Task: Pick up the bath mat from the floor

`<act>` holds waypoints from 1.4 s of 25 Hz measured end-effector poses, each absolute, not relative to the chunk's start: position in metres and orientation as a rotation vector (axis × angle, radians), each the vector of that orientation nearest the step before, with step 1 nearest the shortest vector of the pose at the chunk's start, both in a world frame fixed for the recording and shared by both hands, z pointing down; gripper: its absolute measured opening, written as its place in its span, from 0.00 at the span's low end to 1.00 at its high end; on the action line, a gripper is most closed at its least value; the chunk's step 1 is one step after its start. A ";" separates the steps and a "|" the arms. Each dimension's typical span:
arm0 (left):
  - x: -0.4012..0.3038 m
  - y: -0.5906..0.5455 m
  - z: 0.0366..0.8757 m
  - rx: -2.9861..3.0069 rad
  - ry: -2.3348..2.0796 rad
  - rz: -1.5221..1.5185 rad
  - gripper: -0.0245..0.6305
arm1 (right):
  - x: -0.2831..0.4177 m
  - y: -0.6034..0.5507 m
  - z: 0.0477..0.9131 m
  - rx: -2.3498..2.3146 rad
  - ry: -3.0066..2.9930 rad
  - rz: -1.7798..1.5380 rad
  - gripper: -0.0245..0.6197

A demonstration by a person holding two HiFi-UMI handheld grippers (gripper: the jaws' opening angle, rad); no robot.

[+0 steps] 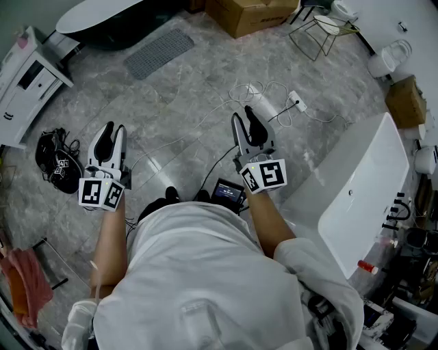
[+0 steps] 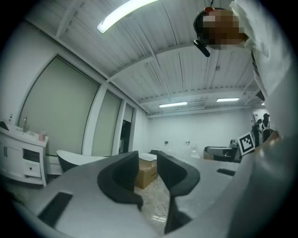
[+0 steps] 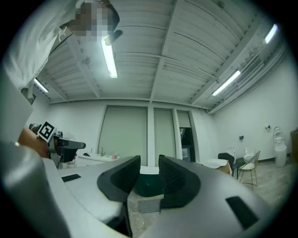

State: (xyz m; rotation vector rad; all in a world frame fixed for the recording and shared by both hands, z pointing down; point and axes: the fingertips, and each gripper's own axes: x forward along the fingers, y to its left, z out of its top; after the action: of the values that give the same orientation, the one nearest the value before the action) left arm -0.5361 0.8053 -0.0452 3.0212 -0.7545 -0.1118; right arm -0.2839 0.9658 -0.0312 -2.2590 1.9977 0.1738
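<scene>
The bath mat (image 1: 159, 52) is a grey, ribbed rectangle lying flat on the marble floor at the far left, beside a dark bathtub (image 1: 116, 17). In the right gripper view the bath mat (image 3: 150, 206) shows low between the jaws, far off. My left gripper (image 1: 109, 133) is held out at the left, well short of the mat, its jaws slightly apart with nothing between them. My right gripper (image 1: 246, 116) is held out at the centre, jaws also slightly apart and empty. Both the left gripper (image 2: 148, 162) and the right gripper (image 3: 149, 174) point level across the room.
A cardboard box (image 1: 250, 14) and a wire chair (image 1: 318, 34) stand at the far side. A white bathtub (image 1: 363, 191) fills the right. White cables (image 1: 267, 92) trail over the floor ahead. A white vanity (image 1: 27, 75) and a black bag (image 1: 56, 160) are at the left.
</scene>
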 end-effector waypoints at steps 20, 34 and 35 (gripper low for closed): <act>-0.496 0.795 -0.030 2.976 -0.814 -0.071 0.22 | -0.236 0.956 0.005 -2.181 2.019 0.042 0.36; -0.438 0.656 0.033 2.933 -0.809 0.063 0.22 | -0.180 0.811 0.050 -2.215 2.083 -0.098 0.36; -0.431 0.638 0.031 2.937 -0.795 0.056 0.22 | -0.176 0.792 0.047 -2.216 2.090 -0.101 0.36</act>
State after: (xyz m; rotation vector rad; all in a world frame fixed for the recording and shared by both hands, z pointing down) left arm -0.4306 0.6379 0.0312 2.9373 -0.7954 0.0563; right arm -0.1756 0.7917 0.0472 -2.2155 2.0904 -0.1013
